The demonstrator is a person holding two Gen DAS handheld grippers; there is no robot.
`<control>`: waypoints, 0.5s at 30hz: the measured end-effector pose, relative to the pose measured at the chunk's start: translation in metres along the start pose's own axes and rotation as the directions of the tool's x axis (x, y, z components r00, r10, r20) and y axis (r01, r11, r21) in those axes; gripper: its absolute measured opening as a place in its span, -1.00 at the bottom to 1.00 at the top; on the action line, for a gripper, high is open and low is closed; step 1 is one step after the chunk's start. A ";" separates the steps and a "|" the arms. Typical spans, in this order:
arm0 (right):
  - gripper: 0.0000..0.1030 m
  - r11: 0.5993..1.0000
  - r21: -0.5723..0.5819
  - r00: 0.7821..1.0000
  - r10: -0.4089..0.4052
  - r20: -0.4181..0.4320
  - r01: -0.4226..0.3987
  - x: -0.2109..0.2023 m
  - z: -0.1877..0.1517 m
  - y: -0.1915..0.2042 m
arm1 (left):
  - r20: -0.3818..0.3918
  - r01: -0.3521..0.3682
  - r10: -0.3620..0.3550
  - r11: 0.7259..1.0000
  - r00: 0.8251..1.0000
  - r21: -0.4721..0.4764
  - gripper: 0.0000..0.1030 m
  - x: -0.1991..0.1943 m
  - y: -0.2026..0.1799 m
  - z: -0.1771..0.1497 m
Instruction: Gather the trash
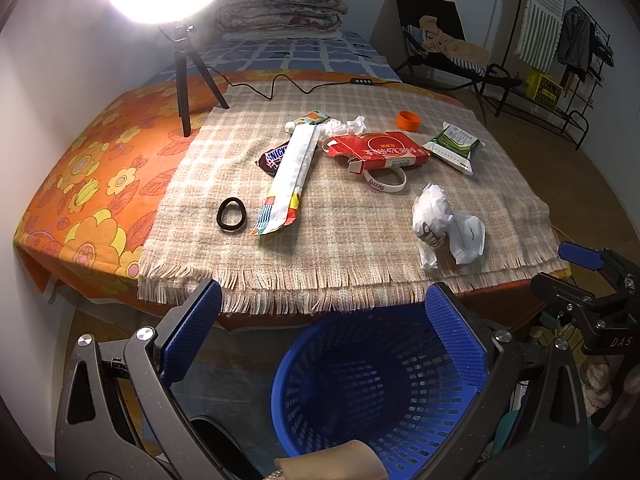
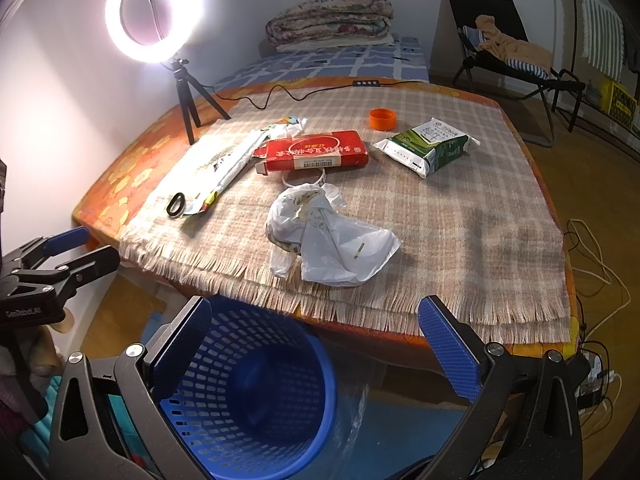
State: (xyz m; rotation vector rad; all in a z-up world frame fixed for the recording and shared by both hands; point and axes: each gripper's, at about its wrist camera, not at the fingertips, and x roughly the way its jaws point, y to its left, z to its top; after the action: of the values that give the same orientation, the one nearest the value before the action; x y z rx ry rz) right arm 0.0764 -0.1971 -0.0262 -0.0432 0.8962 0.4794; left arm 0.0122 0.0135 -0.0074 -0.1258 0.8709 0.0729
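Trash lies on a plaid cloth: a crumpled white plastic bag near the front edge, a torn red carton, a long white wrapper, a Snickers wrapper, crumpled tissue and a green-white packet. A blue mesh basket stands on the floor below the table's front edge. My left gripper is open above the basket, holding nothing. My right gripper is open too, just short of the white bag.
A ring light on a tripod stands at the table's back left, its cable running across the rear. A black hair tie, a white wristband and an orange cap also lie there. Cables hang at right.
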 end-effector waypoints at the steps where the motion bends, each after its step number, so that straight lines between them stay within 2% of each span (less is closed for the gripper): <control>1: 0.99 1.000 0.000 1.000 0.001 -0.002 -0.001 0.000 -0.001 0.000 | 0.000 0.000 0.000 1.000 1.000 0.000 1.00 0.000 0.000 0.000; 15: 0.99 1.000 0.009 0.999 -0.006 -0.039 0.006 0.005 0.002 -0.001 | -0.001 -0.001 0.001 1.000 1.000 0.002 1.00 0.000 0.000 0.000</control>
State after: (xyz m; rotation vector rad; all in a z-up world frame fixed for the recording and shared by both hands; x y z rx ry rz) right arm 0.0810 -0.1956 -0.0285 -0.0467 0.9364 0.4698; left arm 0.0121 0.0129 -0.0077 -0.1237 0.8725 0.0730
